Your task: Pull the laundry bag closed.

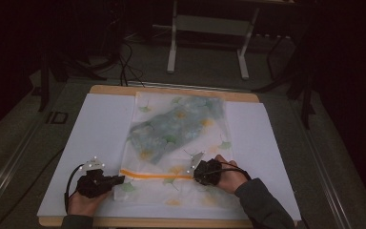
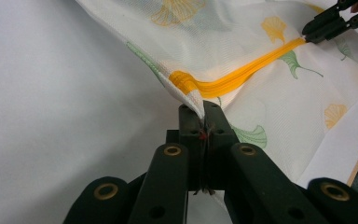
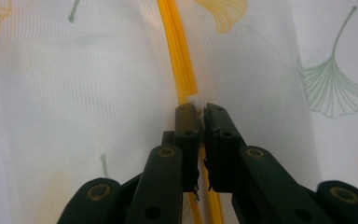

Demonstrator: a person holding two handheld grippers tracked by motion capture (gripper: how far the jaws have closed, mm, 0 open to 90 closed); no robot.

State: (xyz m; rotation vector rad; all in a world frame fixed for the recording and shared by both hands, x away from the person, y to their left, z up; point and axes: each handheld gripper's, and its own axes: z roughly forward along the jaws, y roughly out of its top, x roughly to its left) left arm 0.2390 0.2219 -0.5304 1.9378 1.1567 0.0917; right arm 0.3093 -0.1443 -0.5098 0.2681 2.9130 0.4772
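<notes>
A white mesh bag (image 1: 176,138) printed with ginkgo leaves lies flat on a white sheet, with a blue-green cloth (image 1: 176,126) inside it. An orange zipper (image 1: 155,174) runs across the bag's near end. My left gripper (image 1: 122,179) is at the zipper's left end, shut on the bag's edge (image 2: 196,100) beside the zipper (image 2: 233,81). My right gripper (image 1: 195,175) is at the zipper's right part. Its jaws are shut on a small white zipper pull (image 3: 195,99) on the orange zipper (image 3: 177,51). In the left gripper view the right gripper (image 2: 328,25) shows at the far end.
The white sheet (image 1: 100,124) covers a wooden board (image 1: 171,89) whose edges show at the back and front. Beyond the board stands a white-legged frame (image 1: 209,28) on the dark floor, with cables (image 1: 126,62) trailing at the back left.
</notes>
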